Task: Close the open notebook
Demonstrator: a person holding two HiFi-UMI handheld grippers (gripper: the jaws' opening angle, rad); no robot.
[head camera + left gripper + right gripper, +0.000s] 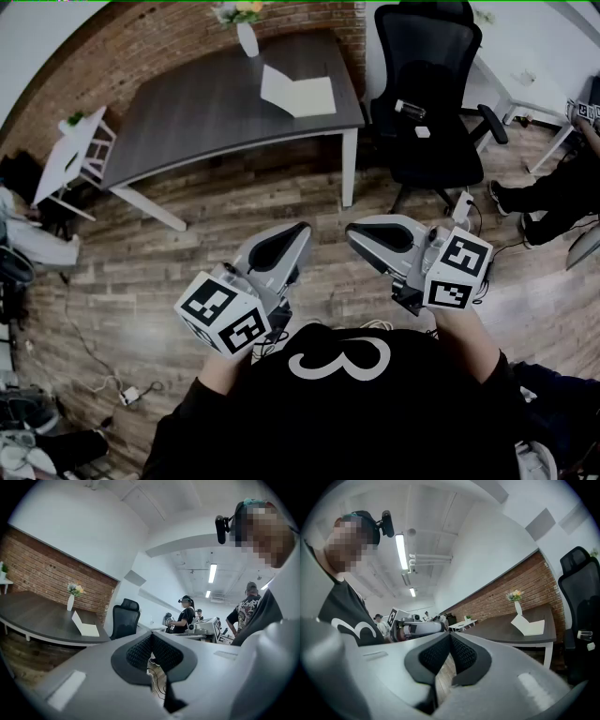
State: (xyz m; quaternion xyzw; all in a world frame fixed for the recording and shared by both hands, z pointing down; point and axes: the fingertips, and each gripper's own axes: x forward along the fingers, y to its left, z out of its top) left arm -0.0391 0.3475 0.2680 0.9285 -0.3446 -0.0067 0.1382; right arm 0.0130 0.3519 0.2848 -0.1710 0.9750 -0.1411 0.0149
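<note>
Nothing of the task was done: the notebook (298,92) lay open on the desk (187,122), well apart from both grippers. The left gripper (292,234) and right gripper (361,232) (2 in all) had their fingers pressed together, empty.

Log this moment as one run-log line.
phase: approach not begun | notebook open on table, untouched | left gripper shut, empty | right gripper shut, empty | both short of table

The right tongs (450,635) meet with nothing between; the open notebook (528,627) lies on the table (497,630).
</note>
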